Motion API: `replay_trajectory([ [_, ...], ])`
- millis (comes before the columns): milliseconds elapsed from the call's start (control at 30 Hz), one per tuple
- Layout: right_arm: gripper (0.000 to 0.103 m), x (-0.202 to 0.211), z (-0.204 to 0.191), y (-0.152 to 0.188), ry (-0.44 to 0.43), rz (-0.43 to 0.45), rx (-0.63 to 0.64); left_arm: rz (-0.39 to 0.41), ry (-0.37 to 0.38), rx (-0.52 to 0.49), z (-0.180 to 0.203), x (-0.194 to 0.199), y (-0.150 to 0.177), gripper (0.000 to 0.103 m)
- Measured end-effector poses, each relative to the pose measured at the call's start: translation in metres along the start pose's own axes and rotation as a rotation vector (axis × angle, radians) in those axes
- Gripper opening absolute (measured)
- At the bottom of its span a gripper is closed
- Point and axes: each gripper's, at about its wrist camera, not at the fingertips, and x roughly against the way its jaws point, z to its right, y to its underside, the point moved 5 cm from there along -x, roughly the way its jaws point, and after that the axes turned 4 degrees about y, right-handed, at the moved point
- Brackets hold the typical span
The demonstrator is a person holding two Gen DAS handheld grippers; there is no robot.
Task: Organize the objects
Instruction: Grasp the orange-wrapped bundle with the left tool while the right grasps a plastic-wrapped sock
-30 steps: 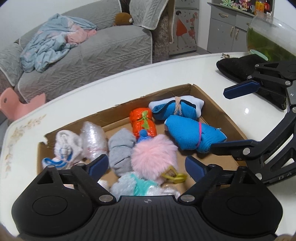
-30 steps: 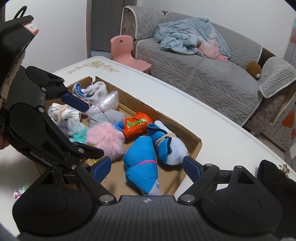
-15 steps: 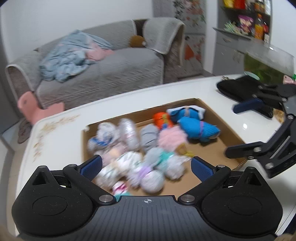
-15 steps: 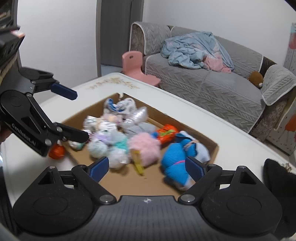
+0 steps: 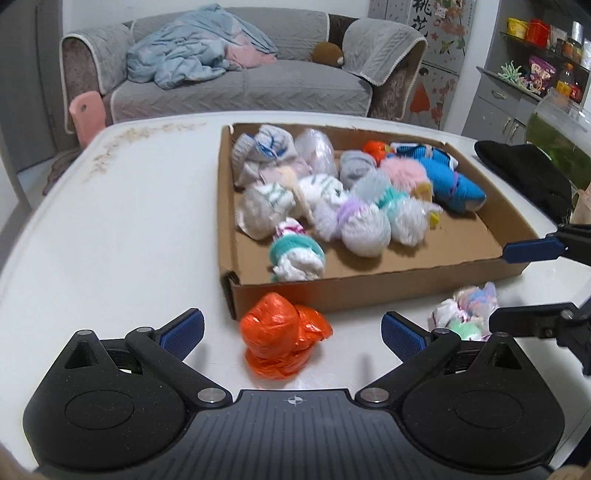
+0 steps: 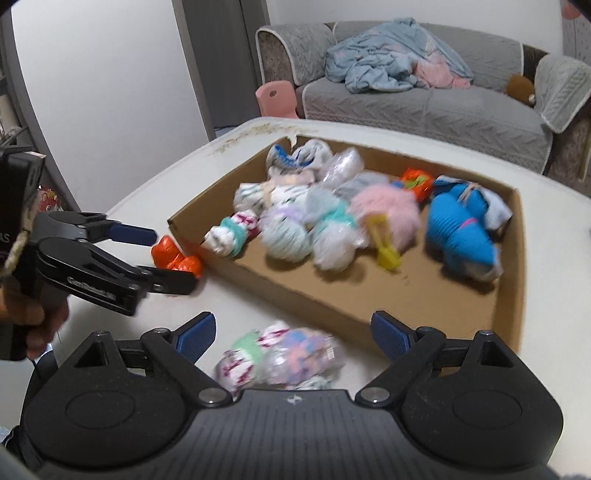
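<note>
Both grippers' fingers wide, empty. Left gripper [image 5: 291, 328] frames crinkled orange foil bundle [image 5: 282, 334]; slippery wrap could squirt out, apparently.

I read two Chinese characters, the lower one 花, on the wall poster [image 5: 424, 11] at one o'clock; the left gripper's [image 6: 157, 254] embossed brand is blurred.

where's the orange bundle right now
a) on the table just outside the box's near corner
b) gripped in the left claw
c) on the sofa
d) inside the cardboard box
a: the orange bundle lies on the white table against the outside of the cardboard box, ahead of the open left claw, which is not touching it.
</note>
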Motion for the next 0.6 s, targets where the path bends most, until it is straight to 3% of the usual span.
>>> replay_trajectory([
  [67,0.098,-0.002,-0.005,0.002,0.019,0.016,0.003,-0.005,0.005,-0.002,0.001,-0.007,0.003,0.102],
  [200,0.094,0.008,-0.010,0.007,0.020,0.056,-0.034,-0.003,0.005,-0.005,0.003,-0.016,0.007,0.102],
  [433,0.096,-0.001,-0.026,0.019,-0.150,0.030,0.087,0.000,0.033,-0.025,0.002,-0.024,0.007,0.102],
  [600,0.103,-0.014,-0.023,0.019,-0.214,0.003,0.125,-0.011,0.032,-0.050,0.005,-0.026,0.006,0.101],
])
